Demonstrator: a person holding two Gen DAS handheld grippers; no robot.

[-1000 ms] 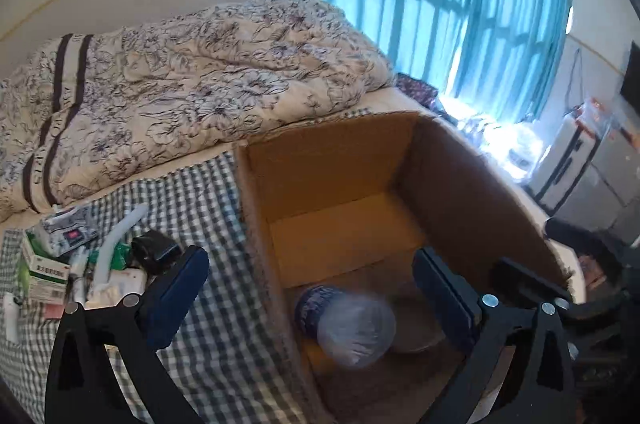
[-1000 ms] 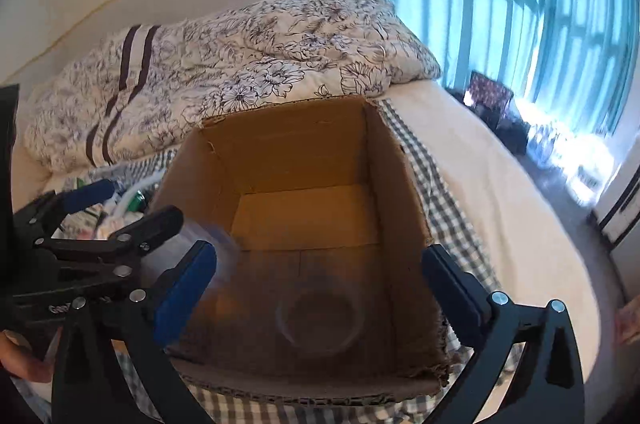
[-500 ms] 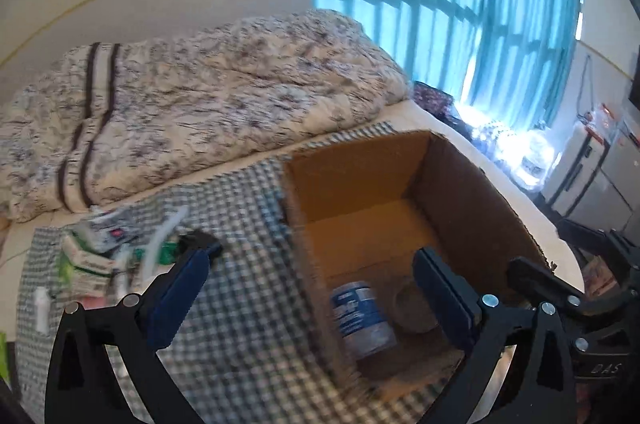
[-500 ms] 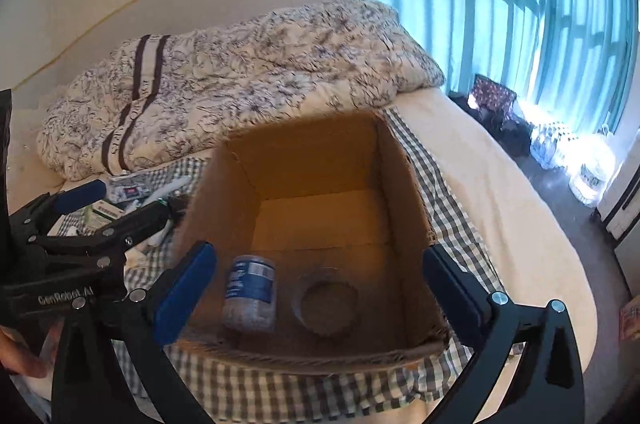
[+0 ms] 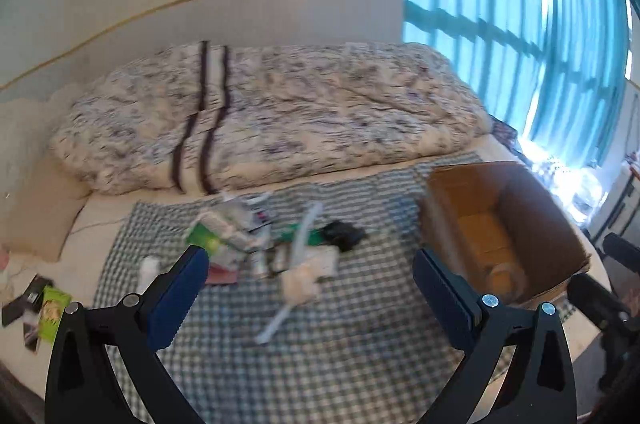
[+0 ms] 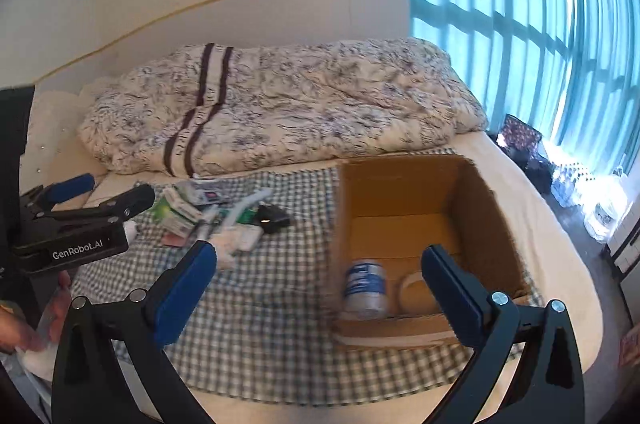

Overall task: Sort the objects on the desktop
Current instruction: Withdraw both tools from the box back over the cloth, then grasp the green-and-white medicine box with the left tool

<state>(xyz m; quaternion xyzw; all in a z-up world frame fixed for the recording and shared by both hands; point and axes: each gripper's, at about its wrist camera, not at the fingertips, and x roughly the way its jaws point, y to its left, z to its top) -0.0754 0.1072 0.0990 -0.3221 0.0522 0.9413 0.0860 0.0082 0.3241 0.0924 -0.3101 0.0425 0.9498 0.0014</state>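
bottle point(image 6: 365, 289): lying on its side in the cardboard box point(image 6: 476, 192), near the front-left corner, long axis running roughly front to back, cap end hard to make out
beside it: a round lid-looking thing point(image 6: 414, 290), I think
pile point(image 5: 276, 244): cartons, tubes, black item on the checked cloth point(image 5: 320, 344) on the bed, left of box
left hand-held gripper point(image 5: 310, 286): spread wide, empty, over the cloth
right hand-held gripper point(image 6: 320, 280): spread wide, empty, box's left wall between its fingers
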